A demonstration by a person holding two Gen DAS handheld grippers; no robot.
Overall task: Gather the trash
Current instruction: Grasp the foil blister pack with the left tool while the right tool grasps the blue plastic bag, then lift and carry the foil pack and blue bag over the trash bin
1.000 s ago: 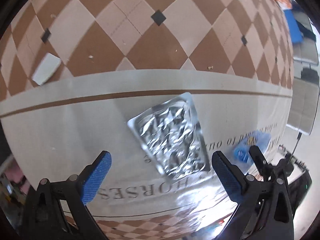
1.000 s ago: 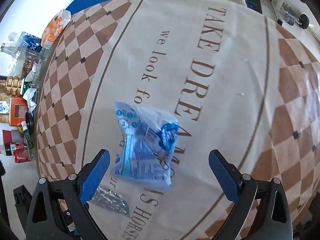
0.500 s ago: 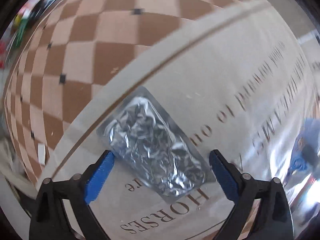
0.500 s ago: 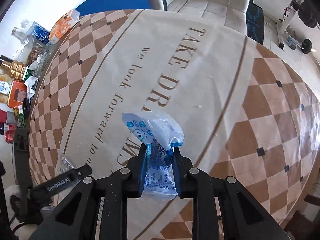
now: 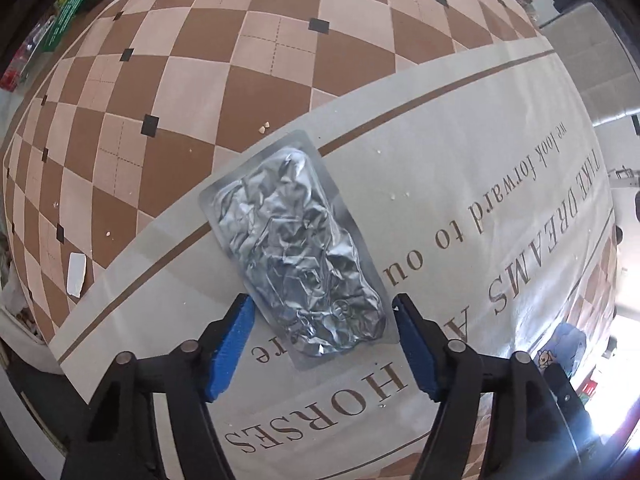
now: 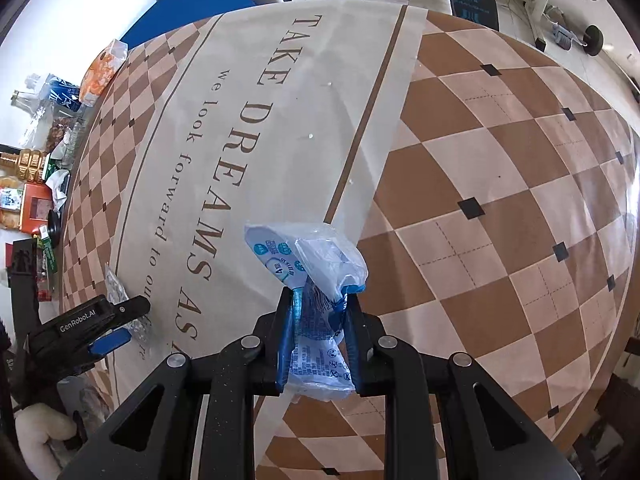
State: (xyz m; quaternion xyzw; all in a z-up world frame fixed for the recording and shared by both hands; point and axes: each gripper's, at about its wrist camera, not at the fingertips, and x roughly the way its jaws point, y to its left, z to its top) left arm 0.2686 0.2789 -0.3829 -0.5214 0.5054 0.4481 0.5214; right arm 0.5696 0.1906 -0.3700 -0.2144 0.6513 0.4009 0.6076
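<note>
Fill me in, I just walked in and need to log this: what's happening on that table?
A person is clearing trash off a patterned tablecloth with two handheld grippers. The right gripper is shut on a crumpled blue-and-white plastic wrapper. The left gripper straddles a silver foil blister pack lying flat on the cloth; its jaws have just been closing, but the pads aren't pressing on it yet. A white scrap lies nearby.

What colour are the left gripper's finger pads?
Blue pads on black arms; clearest in the left wrist view.

Checkered printed tablecloth (image 5: 280, 60), foil pack (image 5: 296, 248), crumbs (image 5: 263, 127) on it
</note>
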